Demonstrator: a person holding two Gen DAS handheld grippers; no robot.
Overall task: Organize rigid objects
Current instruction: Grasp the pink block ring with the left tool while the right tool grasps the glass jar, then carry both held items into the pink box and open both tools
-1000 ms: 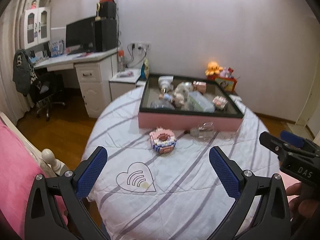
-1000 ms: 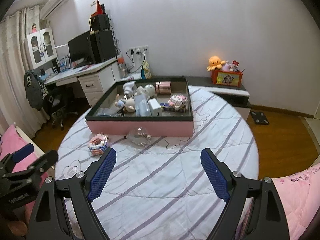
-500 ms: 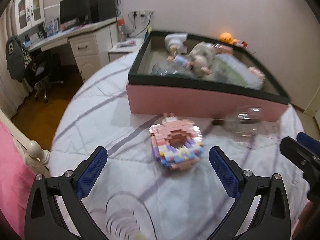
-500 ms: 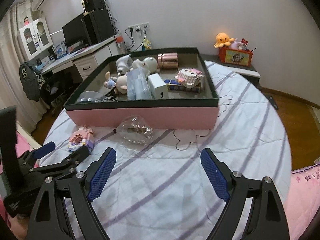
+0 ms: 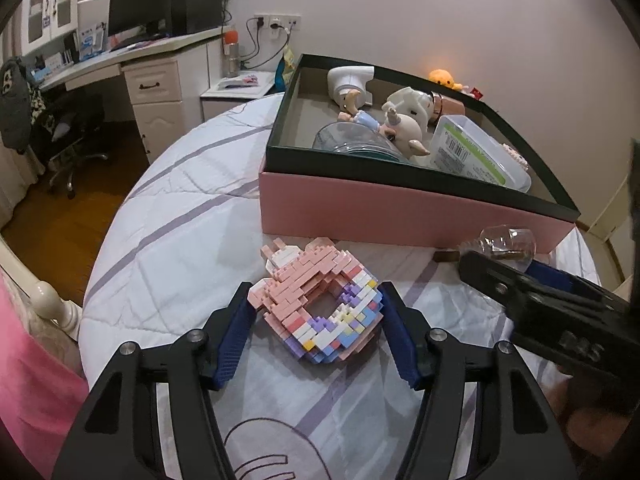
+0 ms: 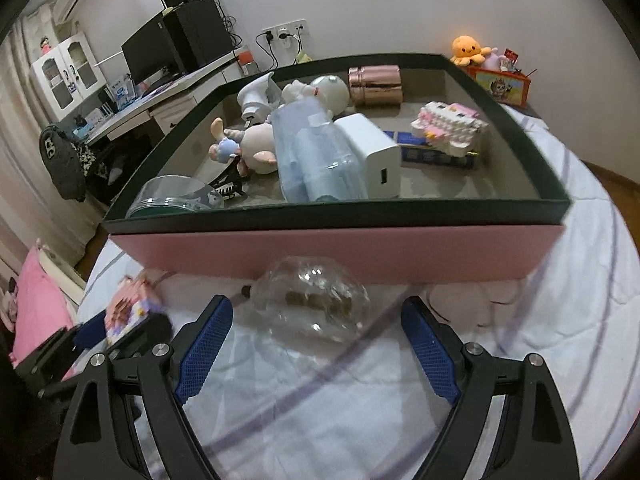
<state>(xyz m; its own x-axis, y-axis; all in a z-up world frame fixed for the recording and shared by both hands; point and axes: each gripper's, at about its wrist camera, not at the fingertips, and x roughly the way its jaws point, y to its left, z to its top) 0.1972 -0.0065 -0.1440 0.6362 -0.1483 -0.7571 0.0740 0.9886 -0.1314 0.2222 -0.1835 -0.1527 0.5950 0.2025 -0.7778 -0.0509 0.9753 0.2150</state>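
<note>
bricks could crumble if our left gripper [image 5: 316, 320], jaws closing around the block donut [image 5: 320, 304] on the quilt [image 5: 180, 240] before the pink box [image 5: 400, 208], pinches unevenly, while our right gripper [image 6: 316, 344], wide and empty, could knock the glass bottle [image 6: 312, 300] rolling.

Pastel brick-built donut [image 5: 320, 316], pink top with purple, white, yellow and blue bricks, lying flat on the striped bed cover, right between the closing jaws of the left gripper [image 5: 316, 338], pads at its sides. Clear glass bulb-shaped bottle [image 6: 312, 304] with brown bits inside, lying on its side, neck pointing left, just ahead of the right gripper [image 6: 312, 360], between its wide-apart fingers, untouched. Pink box [image 6: 336, 248] with dark rim directly beyond both, filled with toys and containers.
</note>
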